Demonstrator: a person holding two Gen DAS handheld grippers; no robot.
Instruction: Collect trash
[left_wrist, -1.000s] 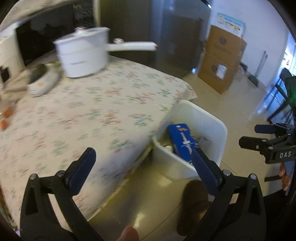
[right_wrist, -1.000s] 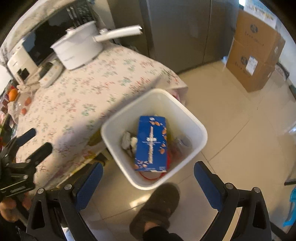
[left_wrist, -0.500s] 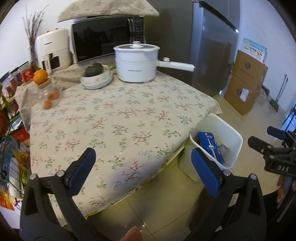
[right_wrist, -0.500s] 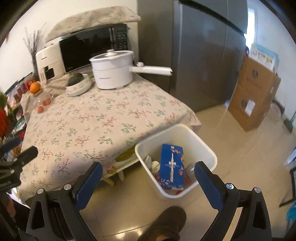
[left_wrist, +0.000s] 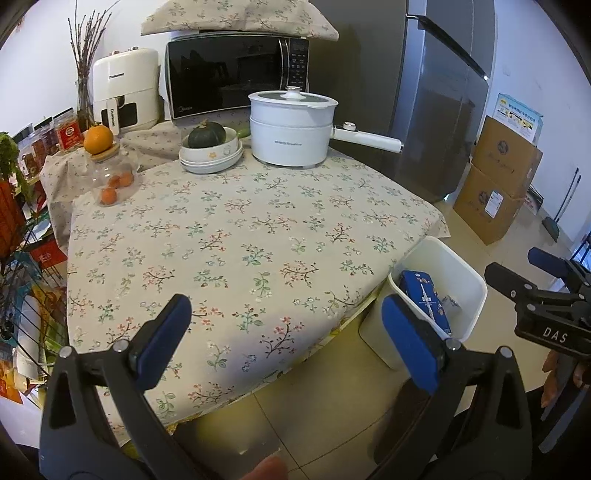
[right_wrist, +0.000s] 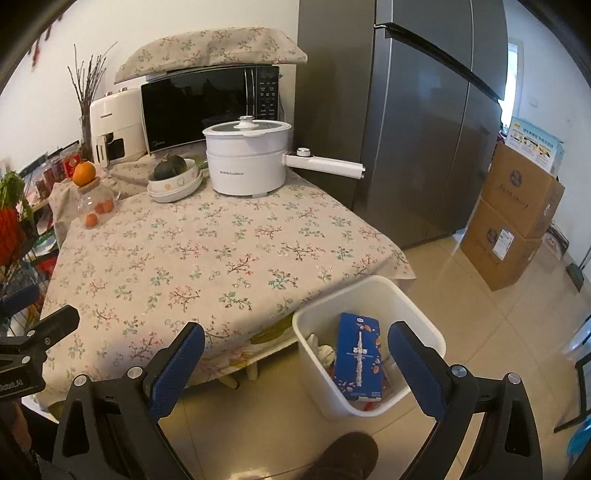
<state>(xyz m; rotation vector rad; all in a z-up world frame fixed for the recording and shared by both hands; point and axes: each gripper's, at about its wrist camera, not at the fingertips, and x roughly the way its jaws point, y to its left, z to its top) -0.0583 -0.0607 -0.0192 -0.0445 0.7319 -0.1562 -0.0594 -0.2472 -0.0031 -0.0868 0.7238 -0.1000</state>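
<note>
while both jaws gape wide, floral tablecloth (left_wrist: 240, 229) bare in front; white bin (right_wrist: 369, 347) on tiled floor (right_wrist: 480, 332).

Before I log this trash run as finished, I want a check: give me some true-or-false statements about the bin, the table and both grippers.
1. The blue carton lies inside the white bin. True.
2. The left gripper grips a wrapper. False: it is open and empty.
3. The right gripper is open. True.
4. The bin stands on the table. False: it is on the floor beside it.
5. The white pot has its lid off. False: the lid is on.
</note>
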